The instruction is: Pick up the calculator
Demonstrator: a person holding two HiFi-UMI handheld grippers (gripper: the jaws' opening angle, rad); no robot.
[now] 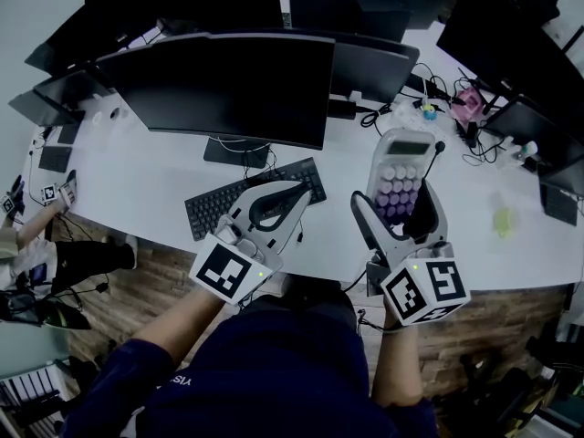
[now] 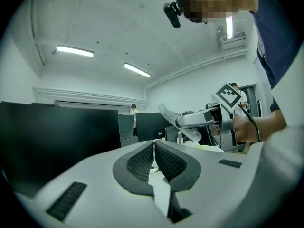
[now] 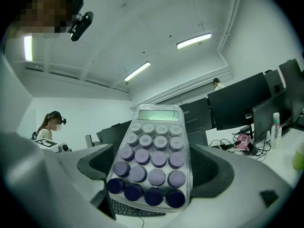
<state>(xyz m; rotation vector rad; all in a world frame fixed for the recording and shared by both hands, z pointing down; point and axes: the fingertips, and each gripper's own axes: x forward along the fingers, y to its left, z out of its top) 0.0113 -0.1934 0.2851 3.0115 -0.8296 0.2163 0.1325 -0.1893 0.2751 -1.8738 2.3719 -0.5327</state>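
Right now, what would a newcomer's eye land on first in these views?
The purple-keyed calculator, gripped between the right gripper's jaws, display end pointing away from the person. Then the left gripper, shut and empty, over the black keyboard in front of a dark monitor.

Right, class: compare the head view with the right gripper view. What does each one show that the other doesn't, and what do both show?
Head view only: the left gripper, jaws together, and the marker cubes on both grippers.
Right gripper view only: the ceiling lights.
Both: the calculator gripped between the right gripper's jaws, and the keyboard.
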